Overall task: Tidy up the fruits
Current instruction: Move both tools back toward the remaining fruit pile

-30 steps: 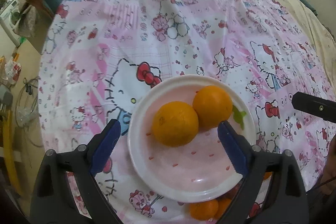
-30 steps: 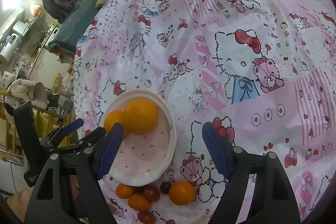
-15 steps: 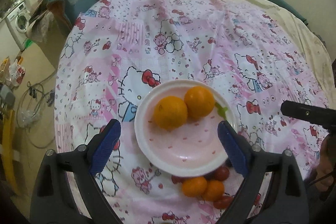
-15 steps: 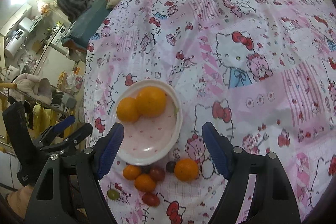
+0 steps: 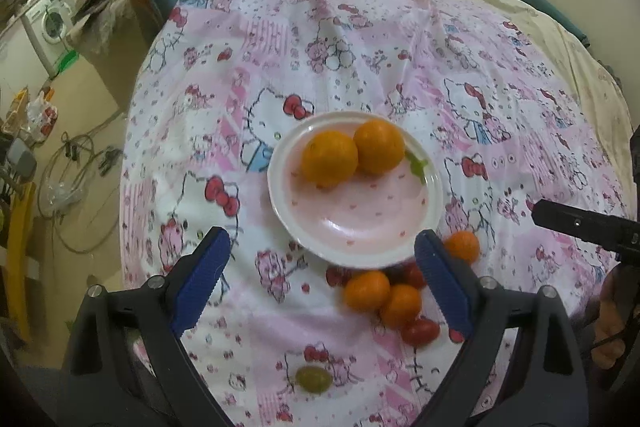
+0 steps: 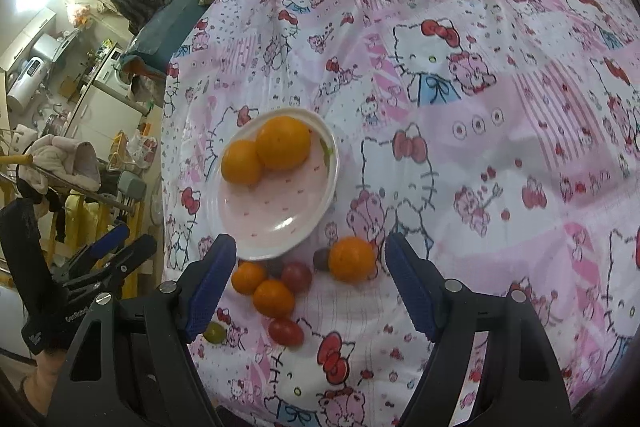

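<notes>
While both sets of jaws are held wide and empty above the bed (image 5: 360, 27), two oranges (image 5: 329, 158) are seen touching in the plate (image 5: 400, 247). Loose fruit (image 6: 276, 279) is clustered just beside its near rim, between the right gripper's (image 6: 306, 285) jaws; the left gripper (image 5: 320, 281) hangs nearby.

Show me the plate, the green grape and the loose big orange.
plate (image 6: 276, 223): right wrist view, bare pink inside.
green grape (image 5: 313, 379): left wrist view, its middle.
loose big orange (image 6: 352, 259): right wrist view, its middle.
</notes>
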`<move>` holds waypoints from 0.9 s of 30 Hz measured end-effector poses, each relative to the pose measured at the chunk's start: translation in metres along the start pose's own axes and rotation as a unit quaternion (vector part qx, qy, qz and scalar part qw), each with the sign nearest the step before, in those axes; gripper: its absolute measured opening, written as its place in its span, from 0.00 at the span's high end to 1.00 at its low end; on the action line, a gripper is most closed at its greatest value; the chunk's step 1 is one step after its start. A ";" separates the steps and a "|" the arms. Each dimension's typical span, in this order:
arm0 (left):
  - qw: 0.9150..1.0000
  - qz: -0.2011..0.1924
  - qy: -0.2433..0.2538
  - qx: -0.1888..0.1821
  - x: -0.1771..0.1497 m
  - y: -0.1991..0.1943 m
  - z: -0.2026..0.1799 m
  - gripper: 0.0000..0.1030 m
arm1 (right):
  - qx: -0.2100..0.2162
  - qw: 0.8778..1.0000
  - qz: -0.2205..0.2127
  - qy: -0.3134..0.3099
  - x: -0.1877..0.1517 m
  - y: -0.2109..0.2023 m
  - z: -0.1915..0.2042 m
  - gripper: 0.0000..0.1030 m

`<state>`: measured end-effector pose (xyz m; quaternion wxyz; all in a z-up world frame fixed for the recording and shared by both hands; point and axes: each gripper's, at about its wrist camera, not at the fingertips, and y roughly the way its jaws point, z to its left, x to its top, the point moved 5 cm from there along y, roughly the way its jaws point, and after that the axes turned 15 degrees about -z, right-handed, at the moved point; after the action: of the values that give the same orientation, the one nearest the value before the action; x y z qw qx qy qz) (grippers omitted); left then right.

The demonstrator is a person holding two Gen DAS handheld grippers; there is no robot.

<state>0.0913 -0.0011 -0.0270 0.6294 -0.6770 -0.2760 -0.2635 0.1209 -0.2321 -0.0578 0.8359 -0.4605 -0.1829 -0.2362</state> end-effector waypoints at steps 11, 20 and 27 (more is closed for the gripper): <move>0.999 -0.005 -0.049 0.009 -0.020 -0.003 0.018 0.11 | -0.018 0.999 0.025 0.012 -0.028 0.004 -0.005 0.23; 0.997 0.032 -0.077 0.005 -0.033 0.014 0.026 0.11 | -0.019 0.997 0.050 0.052 -0.036 0.021 -0.016 0.23; 0.993 0.093 -0.069 -0.013 -0.056 0.036 0.007 0.18 | -0.025 0.997 0.054 0.056 -0.038 0.030 -0.023 0.23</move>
<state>0.0771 0.0016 -0.0926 0.6215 -0.7247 -0.2512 -0.1599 0.1089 -0.2289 -0.1097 0.8447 -0.4764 -0.1044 -0.2206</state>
